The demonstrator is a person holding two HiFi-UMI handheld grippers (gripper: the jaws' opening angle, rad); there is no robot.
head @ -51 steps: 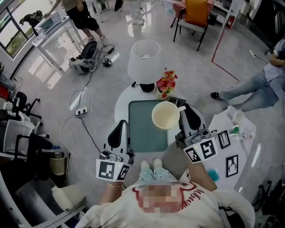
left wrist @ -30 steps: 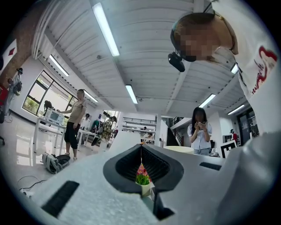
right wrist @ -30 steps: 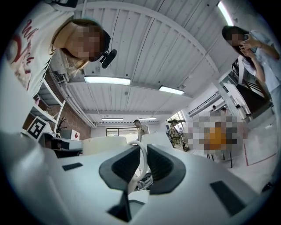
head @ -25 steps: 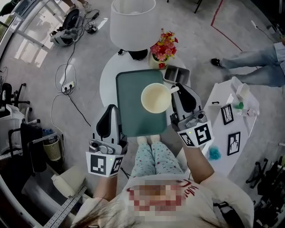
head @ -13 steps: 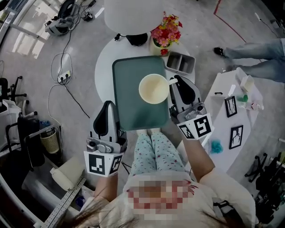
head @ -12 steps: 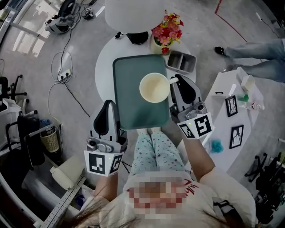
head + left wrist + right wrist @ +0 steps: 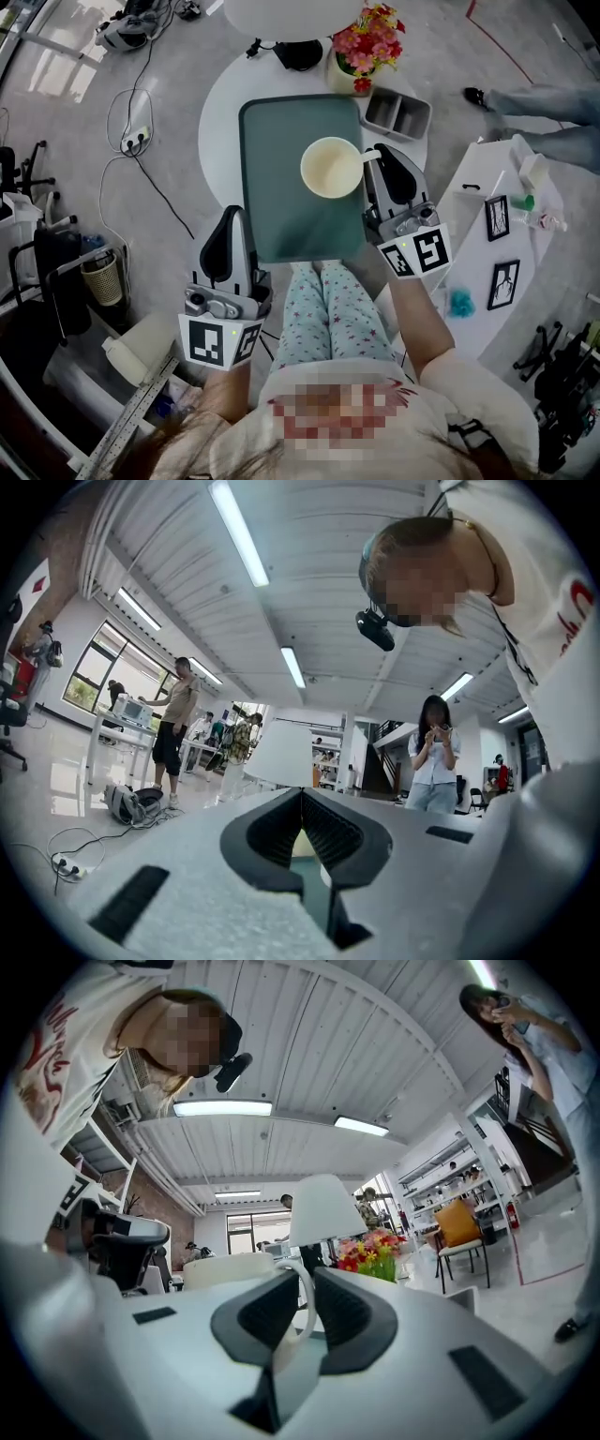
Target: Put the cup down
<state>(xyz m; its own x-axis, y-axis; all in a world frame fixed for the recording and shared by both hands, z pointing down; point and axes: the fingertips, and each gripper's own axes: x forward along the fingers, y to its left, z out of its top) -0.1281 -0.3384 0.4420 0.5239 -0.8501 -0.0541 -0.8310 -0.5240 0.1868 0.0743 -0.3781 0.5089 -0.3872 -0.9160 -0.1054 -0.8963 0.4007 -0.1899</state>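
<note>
Wears a white short-sleeved shirt (image 7: 469, 403) with red print and pale teal trousers (image 7: 323, 309) speckled with small stars. Carries grey shells, black pads (image 7: 217, 251) and 1 white cube (image 7: 217, 339) with black square markers on each of the left gripper (image 7: 230, 217) and right gripper (image 7: 375, 161).

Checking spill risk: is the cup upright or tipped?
Upright: the cup shows its full round mouth from above; the right tool grips its handle.

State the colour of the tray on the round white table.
The tray is a plain dark teal green, with no pattern. The head view shows it best.
</note>
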